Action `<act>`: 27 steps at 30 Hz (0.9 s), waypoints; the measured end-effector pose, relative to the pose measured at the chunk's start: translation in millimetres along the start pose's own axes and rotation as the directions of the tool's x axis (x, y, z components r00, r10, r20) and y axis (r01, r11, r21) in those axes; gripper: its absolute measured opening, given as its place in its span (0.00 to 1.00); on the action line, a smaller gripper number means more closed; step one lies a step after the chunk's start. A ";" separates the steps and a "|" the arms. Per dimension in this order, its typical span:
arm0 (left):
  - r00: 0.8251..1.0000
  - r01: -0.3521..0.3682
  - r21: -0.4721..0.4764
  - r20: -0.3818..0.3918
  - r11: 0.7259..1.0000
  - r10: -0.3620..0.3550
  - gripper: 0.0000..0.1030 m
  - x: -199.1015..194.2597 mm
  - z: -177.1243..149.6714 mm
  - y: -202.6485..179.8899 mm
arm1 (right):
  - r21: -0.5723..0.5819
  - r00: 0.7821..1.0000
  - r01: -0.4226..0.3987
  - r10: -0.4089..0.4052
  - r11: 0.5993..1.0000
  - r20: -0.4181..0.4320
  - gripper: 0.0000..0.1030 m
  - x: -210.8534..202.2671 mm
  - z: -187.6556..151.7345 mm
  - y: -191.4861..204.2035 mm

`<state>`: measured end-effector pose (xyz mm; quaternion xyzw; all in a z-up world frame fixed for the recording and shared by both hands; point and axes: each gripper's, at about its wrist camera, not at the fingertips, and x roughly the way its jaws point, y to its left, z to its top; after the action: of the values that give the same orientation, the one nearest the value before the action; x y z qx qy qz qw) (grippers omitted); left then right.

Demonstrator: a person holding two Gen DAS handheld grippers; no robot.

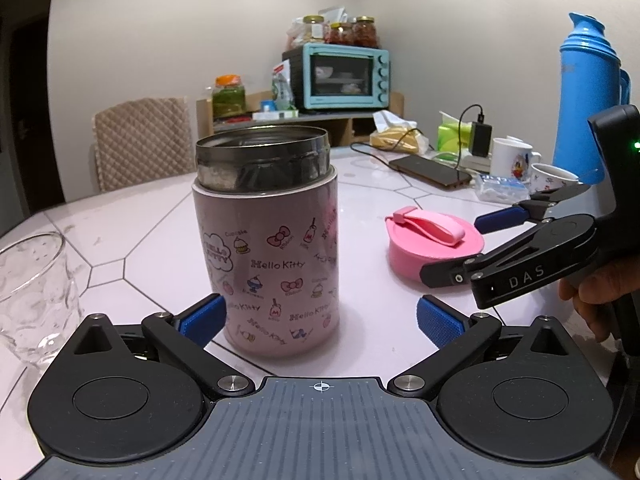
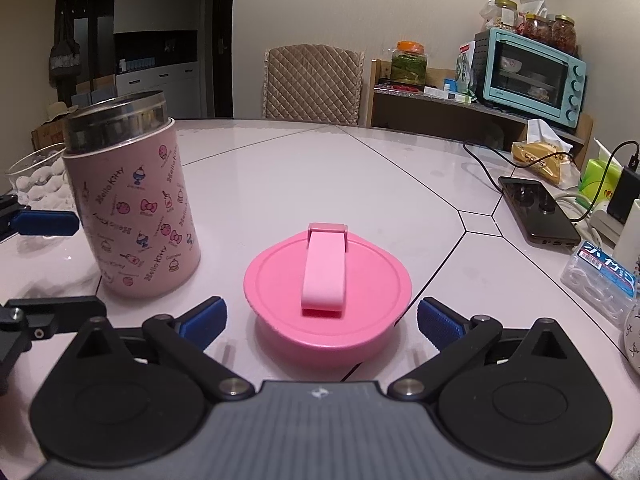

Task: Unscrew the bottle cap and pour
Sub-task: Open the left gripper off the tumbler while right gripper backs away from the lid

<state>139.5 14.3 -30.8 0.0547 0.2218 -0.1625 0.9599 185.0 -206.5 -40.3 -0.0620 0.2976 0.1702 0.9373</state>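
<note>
Pale tabletop (image 2: 360, 184) carries the uncapped pink bottle (image 1: 272, 256) upright between my left hand-held gripper's (image 1: 320, 316) spread fingers, while my right hand-held gripper (image 2: 320, 316) gapes around the pink cap (image 2: 328, 296) lying right of it.

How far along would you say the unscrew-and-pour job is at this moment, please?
Done: the pink cap is off and lies on the table, leaving the Hello Kitty bottle open-mouthed and upright. In hand: nothing; the left gripper is open around the bottle's base, and the right gripper is open around the cap. Left: gripping the bottle and pouring, presumably into the glass, which looks empty.
</note>
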 end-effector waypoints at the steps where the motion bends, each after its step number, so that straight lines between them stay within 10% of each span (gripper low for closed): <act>1: 1.000 0.000 0.001 0.001 1.000 0.000 1.00 -1.3 -0.2 -0.5 | 0.000 1.000 0.000 0.000 1.000 0.001 1.00 -1.4 -0.2 0.2; 27: 0.998 -0.062 -0.043 0.028 0.997 0.063 1.00 -36.6 -9.4 -10.6 | 0.038 0.997 0.012 -0.015 0.999 0.079 1.00 -47.8 -6.7 6.8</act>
<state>101.1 16.5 -23.3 0.0390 0.2091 -0.1284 0.9686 142.4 -215.1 -18.2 -0.0398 0.2630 0.1604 0.9505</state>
